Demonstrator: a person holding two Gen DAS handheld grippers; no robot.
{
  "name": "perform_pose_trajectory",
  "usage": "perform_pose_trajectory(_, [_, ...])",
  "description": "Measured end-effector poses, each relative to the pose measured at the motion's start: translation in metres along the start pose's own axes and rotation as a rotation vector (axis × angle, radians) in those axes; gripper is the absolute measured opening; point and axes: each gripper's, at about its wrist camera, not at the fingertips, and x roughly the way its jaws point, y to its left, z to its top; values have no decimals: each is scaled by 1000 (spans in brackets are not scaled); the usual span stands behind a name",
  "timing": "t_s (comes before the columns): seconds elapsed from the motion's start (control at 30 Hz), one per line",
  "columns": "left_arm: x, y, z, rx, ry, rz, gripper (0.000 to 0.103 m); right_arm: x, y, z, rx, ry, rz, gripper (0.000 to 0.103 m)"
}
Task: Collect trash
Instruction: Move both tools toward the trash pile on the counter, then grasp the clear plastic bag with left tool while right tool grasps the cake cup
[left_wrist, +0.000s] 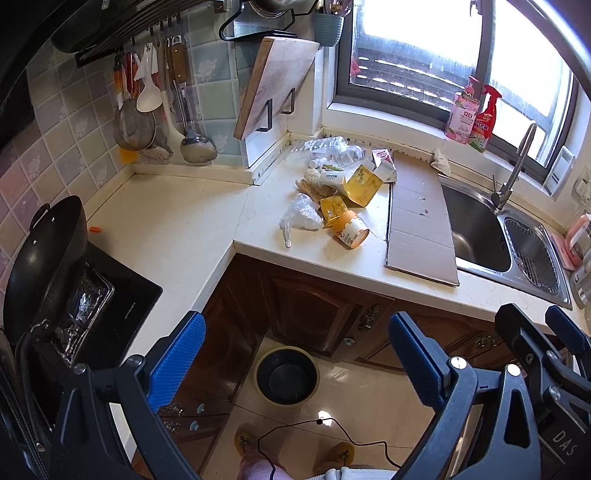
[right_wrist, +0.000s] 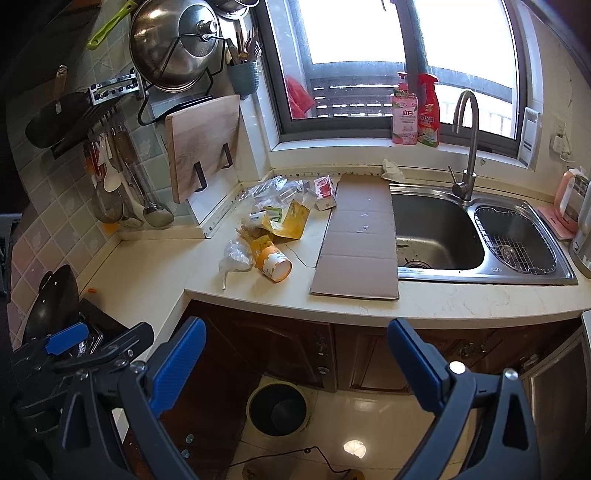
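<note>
A heap of trash lies on the cream counter: an orange and white paper cup on its side, a crumpled clear plastic bag, yellow cartons, a small white carton and clear wrappers. A flattened cardboard sheet lies beside the sink. A black-lined bin stands on the floor below. My left gripper and right gripper hang open over the floor in front of the counter, holding nothing.
A steel sink with faucet lies right of the cardboard. A black wok rests on the stove at left. A cutting board and hanging utensils line the wall. Bottles stand on the sill. Brown cabinets sit underneath.
</note>
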Motion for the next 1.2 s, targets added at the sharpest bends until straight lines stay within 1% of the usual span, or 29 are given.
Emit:
perform_pose_trajectory(0.13, [-1,-8,-2,-40,-2,6,99,-1,-8,2,-41,0,21,99])
perform_pose_trajectory(0.23, [-1,-13,-6,-83,2,3,99,0,-17,6,-84,6,52,99])
perform_pose_trajectory(0.3, [0,-16,-10,-115,10,-12,99,2,-23,8,-110,10,80,99])
perform_pose_trajectory(0.4, [3,-17,-18,-163,18,-52,99,4,-31,10,-138,13,114,99])
perform_pose_trajectory(0.47, [4,-18,-22,-189,25,-54,99,7,-34,11,-154,23,138,99])
perform_pose_trajectory(0.63, [2,-24,-26,-184,25,5,99,16,-37,10,-176,44,189,99])
perform_pose_trajectory(0.7, [3,-23,-25,-180,36,3,99,20,-37,10,-171,48,198,99])
perform_pose_trajectory(0.77, [5,-18,-22,-184,60,-18,99,26,-37,12,-158,62,210,99])
perform_pose_trajectory(0.87, [17,-7,-14,-209,113,-65,99,38,-38,17,-144,88,217,99])
perform_pose_trajectory(1.0, [40,8,1,-247,143,-85,99,58,-39,28,-140,117,209,99])
perform_pose_trajectory(1.13, [77,19,27,-251,166,-140,99,87,-40,43,-123,138,190,95])
perform_pose_trajectory(1.2, [106,23,44,-252,197,-161,99,109,-43,54,-93,159,177,92])
